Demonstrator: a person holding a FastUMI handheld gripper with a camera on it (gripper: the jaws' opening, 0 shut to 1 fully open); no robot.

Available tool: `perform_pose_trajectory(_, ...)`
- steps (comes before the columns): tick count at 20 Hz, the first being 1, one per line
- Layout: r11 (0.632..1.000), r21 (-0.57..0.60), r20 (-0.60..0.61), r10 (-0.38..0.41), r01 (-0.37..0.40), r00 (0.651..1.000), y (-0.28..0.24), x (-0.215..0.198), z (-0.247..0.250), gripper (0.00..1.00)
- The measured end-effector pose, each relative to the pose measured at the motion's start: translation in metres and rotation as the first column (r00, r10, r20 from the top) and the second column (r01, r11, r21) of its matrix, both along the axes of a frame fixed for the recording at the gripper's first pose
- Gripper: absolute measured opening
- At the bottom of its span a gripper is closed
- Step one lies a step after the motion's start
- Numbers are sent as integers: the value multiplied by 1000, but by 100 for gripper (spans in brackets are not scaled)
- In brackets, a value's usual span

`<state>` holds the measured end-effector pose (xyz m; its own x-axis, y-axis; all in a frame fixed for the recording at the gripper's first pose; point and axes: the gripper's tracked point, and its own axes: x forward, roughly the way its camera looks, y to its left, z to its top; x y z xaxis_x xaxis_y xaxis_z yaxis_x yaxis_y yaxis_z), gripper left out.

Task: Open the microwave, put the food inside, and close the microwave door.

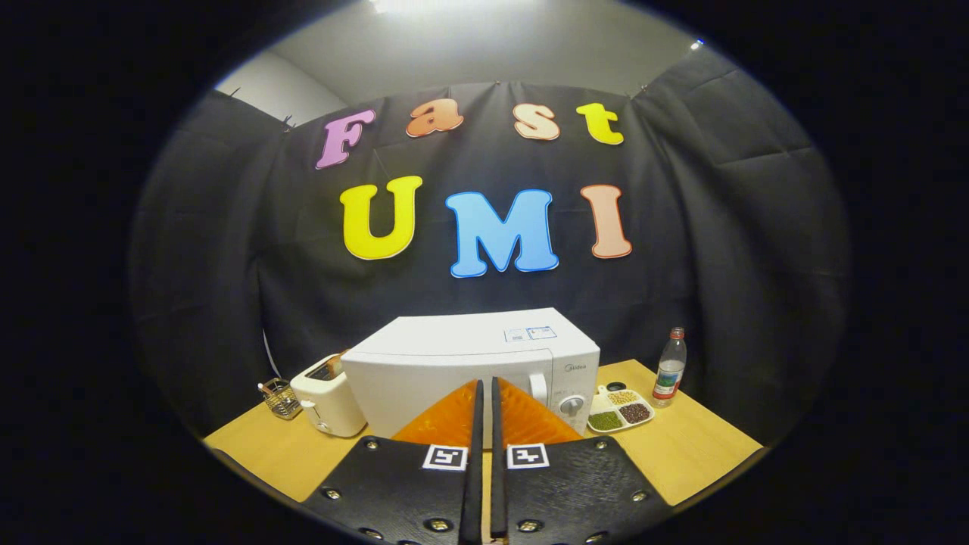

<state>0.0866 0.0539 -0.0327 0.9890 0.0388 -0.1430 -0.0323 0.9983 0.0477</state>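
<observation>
A white microwave (469, 363) stands on the wooden table (681, 446) with its door closed and its handle (537, 387) and dials (571, 404) toward its right side. To its right lies a white divided tray of food (621, 409) holding green, yellow and dark grains. My gripper (485, 387) is held above the table's front, aimed at the microwave's door, some way short of it. Its fingers (454, 420) are shut together with nothing between them.
A white toaster (327, 401) stands left of the microwave, with a small wire holder (280, 399) beside it. A clear bottle with a red cap (670, 367) stands right of the food tray. Bare tabletop lies on both sides of my fingers.
</observation>
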Motion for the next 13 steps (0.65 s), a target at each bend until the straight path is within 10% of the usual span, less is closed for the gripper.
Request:
perform_pose_trajectory(2, 1000, 3, 10, 7, -7, 1000, 3, -21, 3, 29)
perform_pose_trajectory(5, 999, 38, 34, -28, 27, 999, -3, -43, 11, 99)
perform_pose_trajectory(13, 988, 51, 79, -151, 147, 985, -32, -91, 41, 98)
